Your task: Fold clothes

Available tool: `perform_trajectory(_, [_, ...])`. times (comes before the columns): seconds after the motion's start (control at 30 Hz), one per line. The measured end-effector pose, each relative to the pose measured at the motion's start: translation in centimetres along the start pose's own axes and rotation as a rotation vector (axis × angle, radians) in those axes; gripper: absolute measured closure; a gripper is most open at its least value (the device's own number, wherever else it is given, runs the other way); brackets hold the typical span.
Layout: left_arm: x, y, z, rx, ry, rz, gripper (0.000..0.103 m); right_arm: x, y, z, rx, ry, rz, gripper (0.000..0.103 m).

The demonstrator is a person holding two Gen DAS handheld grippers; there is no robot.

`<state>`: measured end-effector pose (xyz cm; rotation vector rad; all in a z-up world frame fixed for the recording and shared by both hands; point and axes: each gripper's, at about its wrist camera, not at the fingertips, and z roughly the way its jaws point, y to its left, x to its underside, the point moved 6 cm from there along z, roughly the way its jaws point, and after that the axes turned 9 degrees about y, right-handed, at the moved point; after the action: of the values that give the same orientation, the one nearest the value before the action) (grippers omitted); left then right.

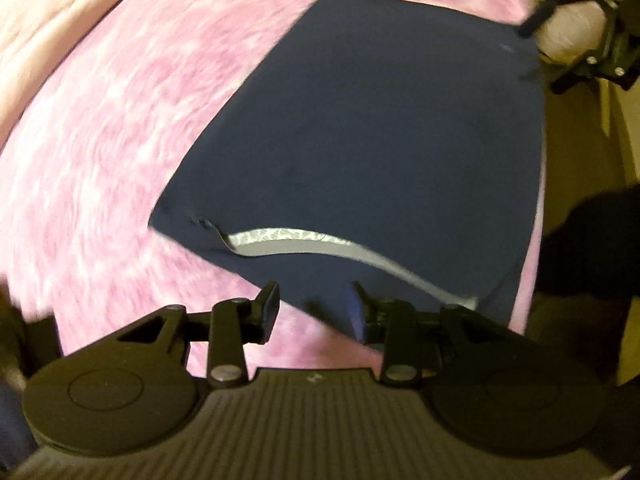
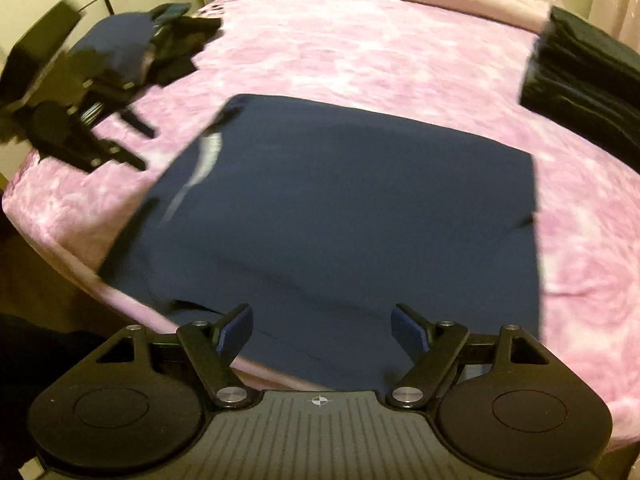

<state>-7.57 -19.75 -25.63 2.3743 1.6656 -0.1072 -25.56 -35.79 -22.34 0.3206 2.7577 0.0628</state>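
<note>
Pink bedspread (image 2: 360, 52) carries your folded navy garment (image 2: 340, 208); your left gripper (image 1: 316, 308) and right gripper (image 2: 322, 328) both gape, empty

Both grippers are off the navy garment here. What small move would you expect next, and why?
Probably the left gripper closes on the navy garment's near edge to start another fold. It lies flat in a rough rectangle on the pink bedspread, the grey lining strip showing at that edge, and both the left gripper and the right gripper hover open, holding nothing.
</note>
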Motion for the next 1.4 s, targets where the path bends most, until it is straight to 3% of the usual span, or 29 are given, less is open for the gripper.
perform_trajectory(0.17, [2.7,0.8,0.5,-0.027,-0.125,0.289,0.07,0.1,7.4,2.4,0.081,0.034,0.042,0.024])
perform_trajectory(0.3, [4.4,1.8,1.4,-0.123,-0.194,0.54,0.066,0.7,11.4,3.5,0.104,0.067,0.094,0.024])
perform_trajectory(0.37, [4.8,2.7,2.1,-0.179,-0.22,0.638,0.057,0.7,12.9,3.9,0.118,0.069,0.102,0.024])
perform_trajectory(0.5, [4.6,5.1,5.0,-0.269,-0.253,0.774,0.052,0.1,15.3,5.2,0.142,0.063,0.106,0.024])
perform_trajectory(0.67, [2.8,7.1,7.8,-0.295,-0.279,0.864,0.052,-0.4,17.3,6.8,0.184,0.05,0.106,0.024])
perform_trajectory(0.9, [2.7,8.7,11.0,-0.367,-0.36,1.13,0.053,-0.5,18.4,7.7,0.242,0.039,0.154,0.024])
perform_trajectory(0.97, [2.4,8.6,11.7,-0.38,-0.389,1.184,0.059,-0.7,18.5,7.9,0.263,0.034,0.157,0.024])
perform_trajectory(1.13, [0.5,8.8,12.2,-0.343,-0.374,1.192,0.092,-1.6,19.4,8.5,0.319,0.027,0.076,0.024])
perform_trajectory(1.27, [0.1,9.2,11.5,-0.281,-0.357,1.144,0.096,-2.1,21.1,10.1,0.342,0.02,-0.052,0.024])
perform_trajectory(1.4, [-1.7,10.3,9.8,-0.136,-0.323,0.957,0.097,-2.2,22.6,11.3,0.357,0.009,-0.186,0.024])
